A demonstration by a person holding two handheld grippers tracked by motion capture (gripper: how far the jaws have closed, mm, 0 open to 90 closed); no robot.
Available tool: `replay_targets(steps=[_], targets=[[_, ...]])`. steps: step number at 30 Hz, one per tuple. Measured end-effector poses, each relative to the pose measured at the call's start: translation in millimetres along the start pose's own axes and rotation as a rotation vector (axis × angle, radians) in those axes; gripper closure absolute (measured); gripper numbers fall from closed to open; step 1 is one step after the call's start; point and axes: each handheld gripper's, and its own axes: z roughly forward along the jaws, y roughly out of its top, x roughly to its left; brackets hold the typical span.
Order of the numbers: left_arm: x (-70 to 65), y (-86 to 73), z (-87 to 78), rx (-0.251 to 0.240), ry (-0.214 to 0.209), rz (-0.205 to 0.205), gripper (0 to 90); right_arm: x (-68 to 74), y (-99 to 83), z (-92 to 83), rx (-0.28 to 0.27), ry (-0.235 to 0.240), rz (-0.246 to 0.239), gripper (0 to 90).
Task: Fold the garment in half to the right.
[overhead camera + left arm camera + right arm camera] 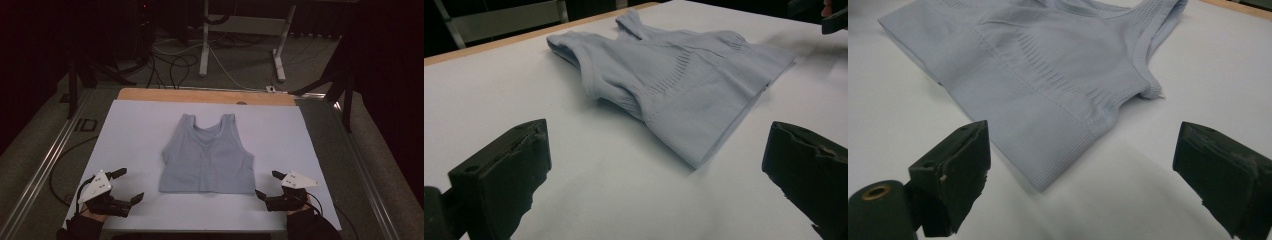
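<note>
Pale-blue top [207,157] flat, both grippers — agape

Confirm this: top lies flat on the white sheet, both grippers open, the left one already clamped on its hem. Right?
Not quite. The left gripper holds nothing: in the left gripper view its jaws stand apart, short of the top. The top lies flat on the sheet, and the right gripper is open.

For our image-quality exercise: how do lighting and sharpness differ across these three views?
High view: dim, the floor behind nearly black, the top evenly lit on the pale sheet. Left gripper view: brighter, the knit ribs sharp. Right gripper view: brighter too, soft shadow under the hem.
</note>
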Motion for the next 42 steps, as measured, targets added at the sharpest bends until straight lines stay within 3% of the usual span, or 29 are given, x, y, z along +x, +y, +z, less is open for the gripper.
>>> replay_targets(steps=[21,28,32,36,42], targets=[[-3.2,2.8,0.0,0.001,-0.020,-0.005,0.2,5.2,8.1,2.3,0.010,0.050,0.007,8.2],[-3.6,7.9,1.1,-0.004,-0.040,-0.021,0.2,7.7,16.0,-4.7,-0.017,0.043,0.013,8.2],[-5.2,11.7,1.6,-0.038,-0.070,-0.055,0.3,8.0,22.7,-9.3,-0.040,0.038,0.021,8.2],[-7.5,16.6,4.3,-0.021,-0.083,-0.043,0.3,7.5,30.6,-11.7,-0.043,0.013,0.030,8.3],[-5.0,29.5,2.1,-0.012,-0.092,-0.043,0.3,9.4,41.3,-14.3,-0.049,0.020,0.013,8.2]])
